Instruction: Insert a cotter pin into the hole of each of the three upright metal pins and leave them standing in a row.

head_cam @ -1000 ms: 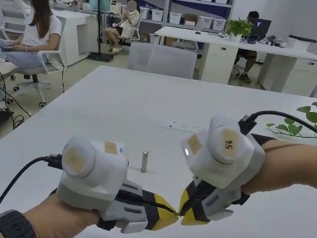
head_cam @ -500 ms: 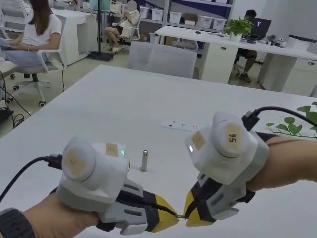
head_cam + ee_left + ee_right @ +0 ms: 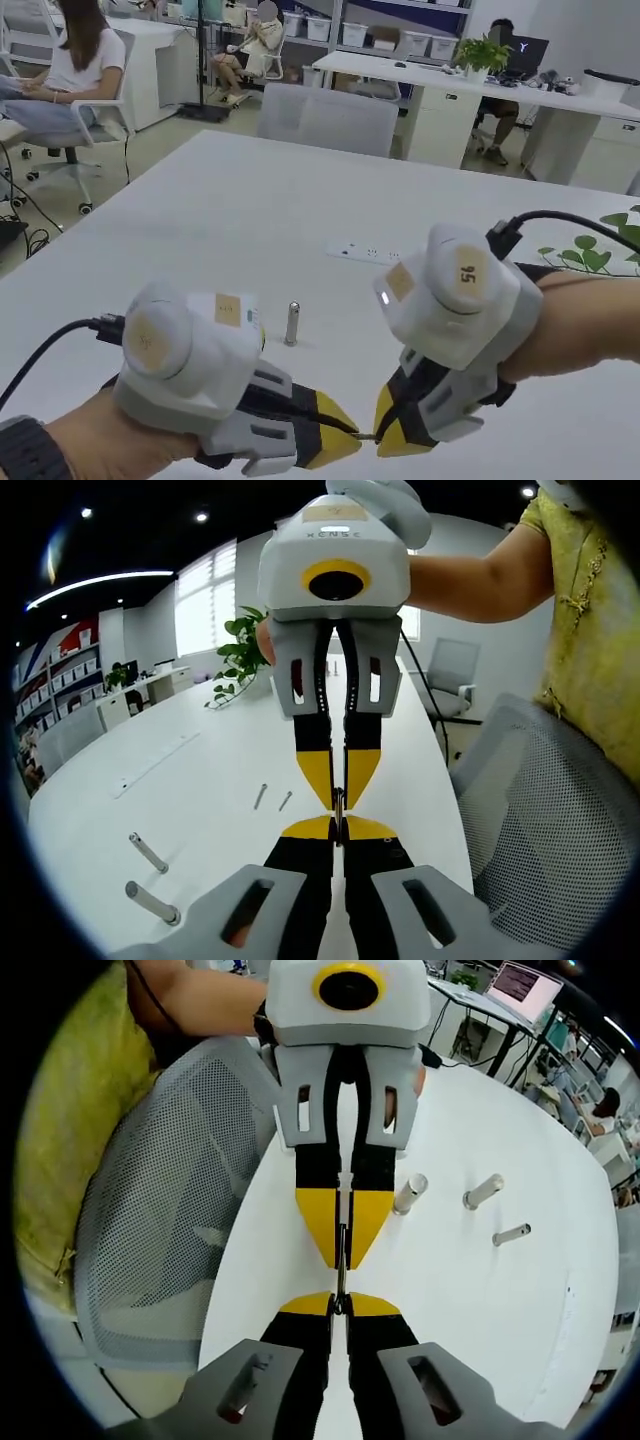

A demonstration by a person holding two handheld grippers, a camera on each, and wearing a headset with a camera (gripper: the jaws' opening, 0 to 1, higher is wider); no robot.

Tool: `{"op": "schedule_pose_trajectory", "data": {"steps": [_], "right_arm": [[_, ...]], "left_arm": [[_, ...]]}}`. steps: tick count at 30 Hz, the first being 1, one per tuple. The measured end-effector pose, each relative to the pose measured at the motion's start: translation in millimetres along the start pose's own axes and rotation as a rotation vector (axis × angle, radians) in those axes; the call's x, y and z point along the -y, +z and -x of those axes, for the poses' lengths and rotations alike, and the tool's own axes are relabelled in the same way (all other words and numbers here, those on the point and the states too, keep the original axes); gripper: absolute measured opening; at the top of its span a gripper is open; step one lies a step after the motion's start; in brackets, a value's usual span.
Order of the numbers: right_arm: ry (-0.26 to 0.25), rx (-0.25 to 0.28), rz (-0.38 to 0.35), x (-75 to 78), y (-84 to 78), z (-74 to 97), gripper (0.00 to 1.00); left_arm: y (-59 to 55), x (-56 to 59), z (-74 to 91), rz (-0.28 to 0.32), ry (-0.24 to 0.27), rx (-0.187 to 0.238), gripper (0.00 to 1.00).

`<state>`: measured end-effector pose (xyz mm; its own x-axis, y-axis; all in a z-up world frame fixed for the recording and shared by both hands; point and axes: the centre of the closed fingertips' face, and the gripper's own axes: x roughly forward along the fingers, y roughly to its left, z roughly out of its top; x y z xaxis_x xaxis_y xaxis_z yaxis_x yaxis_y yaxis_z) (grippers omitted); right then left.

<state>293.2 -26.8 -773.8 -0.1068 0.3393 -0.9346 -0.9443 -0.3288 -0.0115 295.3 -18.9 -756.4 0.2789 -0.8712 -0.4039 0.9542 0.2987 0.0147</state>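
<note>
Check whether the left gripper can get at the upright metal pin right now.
Likely yes by path: bare table lies between the left gripper and the metal pin. But it is shut on a cotter pin that the right gripper also clamps, so it isn't free.

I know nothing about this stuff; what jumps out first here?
Two yellow-tipped tools meet nose to nose low in the head view: the left tool and right tool both pinch one thin cotter pin. Just beyond them a small metal pin stands upright on the white table.
</note>
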Motion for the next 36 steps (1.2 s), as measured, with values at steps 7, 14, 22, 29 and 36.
{"op": "schedule_pose_trajectory", "data": {"steps": [7,14,22,29,36], "right_arm": [[-0.039,-0.015,0.022,3.9,1.3,2.2,0.03],[-0.067,-0.017,0.015,8.7,1.3,3.2,0.02],[-0.087,-0.013,-0.005,11.6,3.4,3.6,0.02],[-0.099,-0.004,-0.016,13.9,5.1,4.4,0.02],[-0.106,0.006,-0.023,15.2,6.2,5.8,0.02]], "left_arm": [[-0.9,-3.3,0.0,0.011,0.018,0.000,0.00],[1.4,-6.7,0.7,0.027,0.034,0.019,0.00],[4.7,-9.3,1.7,0.039,0.048,0.041,0.01],[7.5,-7.5,0.9,0.057,0.044,0.058,0.09],[13.0,-9.3,2.8,0.102,0.049,0.097,0.24]]}}
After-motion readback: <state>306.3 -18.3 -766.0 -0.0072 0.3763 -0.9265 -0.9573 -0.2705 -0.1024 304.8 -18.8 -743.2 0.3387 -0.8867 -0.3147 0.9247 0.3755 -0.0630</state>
